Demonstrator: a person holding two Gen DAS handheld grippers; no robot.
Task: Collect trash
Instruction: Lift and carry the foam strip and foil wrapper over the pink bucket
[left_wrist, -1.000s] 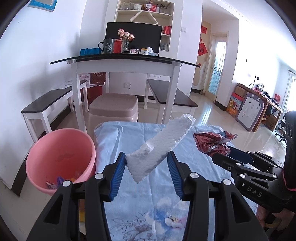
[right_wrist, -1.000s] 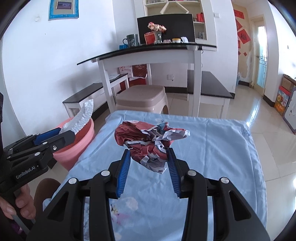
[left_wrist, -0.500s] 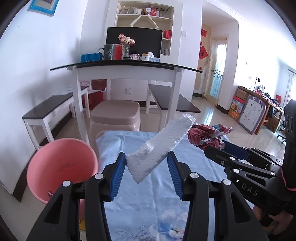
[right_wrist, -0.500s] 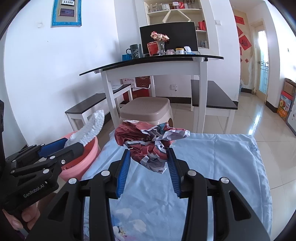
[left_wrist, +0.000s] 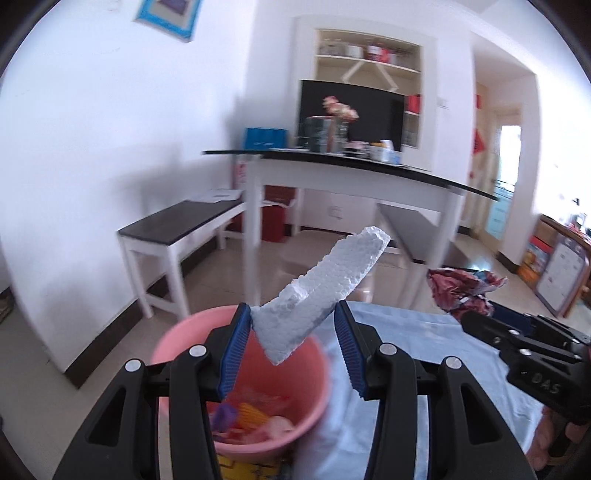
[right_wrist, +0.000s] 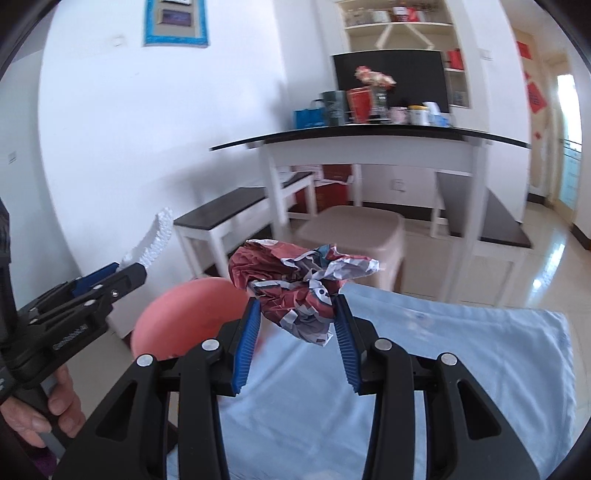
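Probably a home: dining table (right_wrist: 369, 138), benches (left_wrist: 177, 225), shelves (left_wrist: 369, 59).

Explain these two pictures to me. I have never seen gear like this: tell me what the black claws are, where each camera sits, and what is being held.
No robot here: a person holds a two-finger clamp in each hand, and each clamp carries a wide-angle camera looking along its fingers. The left gripper is shut on a white foam piece, poised above a pink bucket that already has trash in it. The right gripper is shut on a crumpled red wrapper above a table with a light blue cloth. Each camera also catches the other clamp at its picture's edge. The background is blurred.
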